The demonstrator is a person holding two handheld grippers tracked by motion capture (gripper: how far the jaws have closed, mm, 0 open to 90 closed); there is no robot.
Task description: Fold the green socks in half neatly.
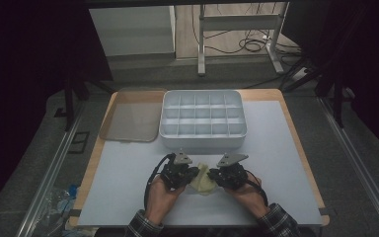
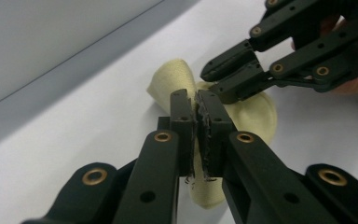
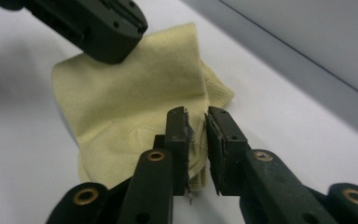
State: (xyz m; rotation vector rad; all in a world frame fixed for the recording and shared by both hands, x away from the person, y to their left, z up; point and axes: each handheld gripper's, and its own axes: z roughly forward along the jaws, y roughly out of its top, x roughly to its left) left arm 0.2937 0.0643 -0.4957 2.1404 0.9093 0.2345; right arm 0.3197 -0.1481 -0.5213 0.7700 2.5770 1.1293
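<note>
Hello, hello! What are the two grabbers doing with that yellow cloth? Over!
Left gripper shut on yellow cloth. Right gripper pinching its other edge, jaws slightly apart. Cloth on white table, nothing in the way.

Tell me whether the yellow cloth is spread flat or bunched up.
Bunched up. The yellow cloth rises in folds off the table, pinched between the left gripper and the right gripper.

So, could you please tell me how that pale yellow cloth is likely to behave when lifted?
The yellow cloth will probably sag: it already folds and creases between the left gripper and right gripper. It looks thin, so likely light. Its knit-like surface should resist slipping.
</note>
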